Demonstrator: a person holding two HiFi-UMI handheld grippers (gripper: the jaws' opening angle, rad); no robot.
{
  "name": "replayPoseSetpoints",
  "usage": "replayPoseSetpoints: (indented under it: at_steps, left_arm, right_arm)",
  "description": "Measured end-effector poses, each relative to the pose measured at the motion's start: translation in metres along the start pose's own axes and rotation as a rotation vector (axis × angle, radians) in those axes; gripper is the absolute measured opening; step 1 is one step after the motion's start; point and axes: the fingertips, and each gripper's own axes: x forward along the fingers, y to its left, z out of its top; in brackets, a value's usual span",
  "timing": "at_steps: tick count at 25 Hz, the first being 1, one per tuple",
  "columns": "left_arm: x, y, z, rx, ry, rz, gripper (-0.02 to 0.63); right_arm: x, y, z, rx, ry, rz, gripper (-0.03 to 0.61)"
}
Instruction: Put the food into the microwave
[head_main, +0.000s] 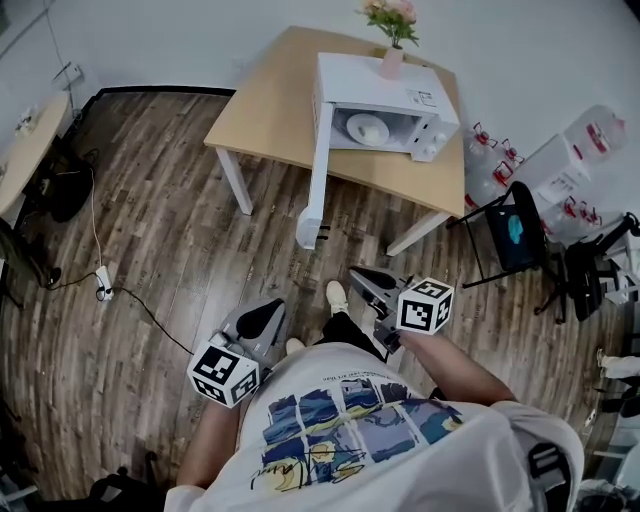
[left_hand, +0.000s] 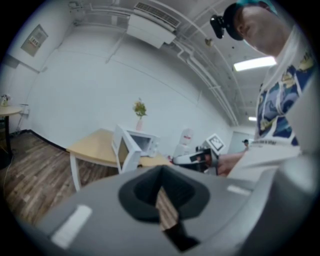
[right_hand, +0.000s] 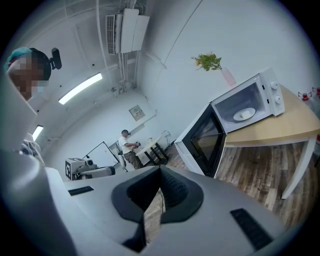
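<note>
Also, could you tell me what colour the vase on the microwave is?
The vase is pink, best seen in the head view.

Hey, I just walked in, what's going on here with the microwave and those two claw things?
A person stands back from the wooden table, holding a claw in each hand at waist level. The left claw and right claw are both shut and empty. The microwave on the table has its door swung wide open, with a white dish inside. A pink vase of flowers stands on top.
</note>
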Motion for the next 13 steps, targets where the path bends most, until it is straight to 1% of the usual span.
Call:
replayPoseSetpoints:
  at_steps: [6, 13]
  left_arm:
    - [0.008, 0.002, 0.000, -0.006, 0.010, -0.005, 0.009]
    - [0.030, 0.013, 0.008, -0.011, 0.008, 0.001, 0.009]
  right_arm:
    - [0.000, -0.007, 0.002, 0.002, 0.003, -0.003, 0.005]
    - [0.005, -0.028, 0.013, -0.012, 0.016, 0.000, 0.005]
